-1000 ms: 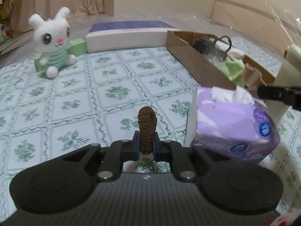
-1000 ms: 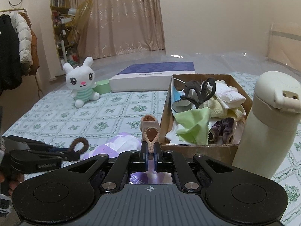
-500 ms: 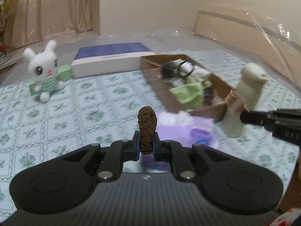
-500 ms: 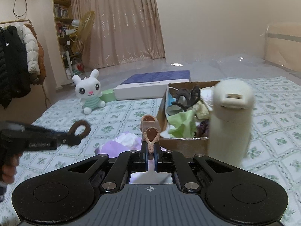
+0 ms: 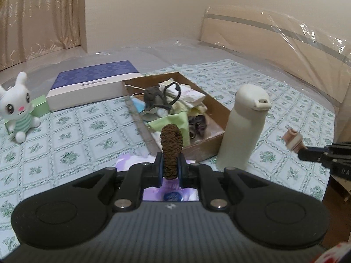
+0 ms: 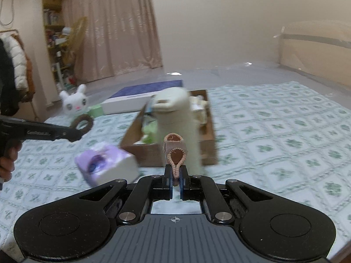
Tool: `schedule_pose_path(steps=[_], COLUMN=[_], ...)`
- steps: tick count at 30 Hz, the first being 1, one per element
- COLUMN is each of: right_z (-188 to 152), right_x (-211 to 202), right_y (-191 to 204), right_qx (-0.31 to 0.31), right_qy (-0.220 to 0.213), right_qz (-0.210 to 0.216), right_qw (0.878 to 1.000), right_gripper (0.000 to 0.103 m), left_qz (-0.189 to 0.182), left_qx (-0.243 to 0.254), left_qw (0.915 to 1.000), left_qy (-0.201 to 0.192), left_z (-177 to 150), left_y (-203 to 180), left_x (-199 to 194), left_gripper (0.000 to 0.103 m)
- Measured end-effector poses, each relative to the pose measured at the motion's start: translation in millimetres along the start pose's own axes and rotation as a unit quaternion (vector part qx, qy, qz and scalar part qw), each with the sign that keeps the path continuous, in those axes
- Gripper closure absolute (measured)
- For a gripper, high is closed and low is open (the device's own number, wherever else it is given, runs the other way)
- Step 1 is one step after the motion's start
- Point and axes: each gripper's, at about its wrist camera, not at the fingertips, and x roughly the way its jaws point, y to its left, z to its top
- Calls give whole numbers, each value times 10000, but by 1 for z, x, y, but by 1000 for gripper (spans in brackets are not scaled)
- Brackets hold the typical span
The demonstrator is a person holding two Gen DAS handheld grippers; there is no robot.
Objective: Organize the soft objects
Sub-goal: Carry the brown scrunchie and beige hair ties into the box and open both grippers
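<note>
- Left wrist view takes in the patterned cloth (image 5: pixel 72 131), open from the cardboard box (image 5: pixel 217 107) across to the plush rabbit (image 5: pixel 15 111), with plastic sheeting along its far edge.
- Right wrist view alone shows free cloth right of the box, and a curtain (image 6: pixel 114 32), shelves and hanging coats at left.
- Cream bottle (image 5: pixel 243 127) stands upright just beside the box's near corner; a purple tissue pack (image 6: pixel 107 164) lies near.
- Left gripper (image 5: pixel 170 166) is clamped on the brown hair tie (image 5: pixel 172 146), held above the tissue pack.
- Right gripper (image 6: pixel 175 175) pinches the pink hair tie (image 6: pixel 174 151) tight, in the air before the bottle.
</note>
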Motion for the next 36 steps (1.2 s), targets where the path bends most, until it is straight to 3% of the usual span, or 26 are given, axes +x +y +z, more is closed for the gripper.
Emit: schedule_pose_path(steps=[8,13,22,33,35,36], right_z=[31,59,91,98,100,101], right_x=[18,51,116,174,179,182], right_y=[-58,-84,-95,-105,-105,-107], right_qx=[297,291,-420,-457,-359,-271], right_qy=[-147,-188,-98,466,446,472], right_qz=[102,586,1094,1633,1617,1637], right_qw=[9994,9977,9931,9844,9852,9850], right_gripper=[98,98,98,97,93,84], left_qz=[-213,-308,-163,-101,-122,-134], left_qx=[-13,-86,-136,-137,-144,-142], left_qw=[9997,9992,9979,9968,9966,9965], left_qy=[66,224,611,781,803,813], left_z=[31,49,65,67,66,66], left_y=[-6,-3,8,14,14,14], left_x=[35,65,119,146,150,152], left_gripper=[92,92,92,92,92,92])
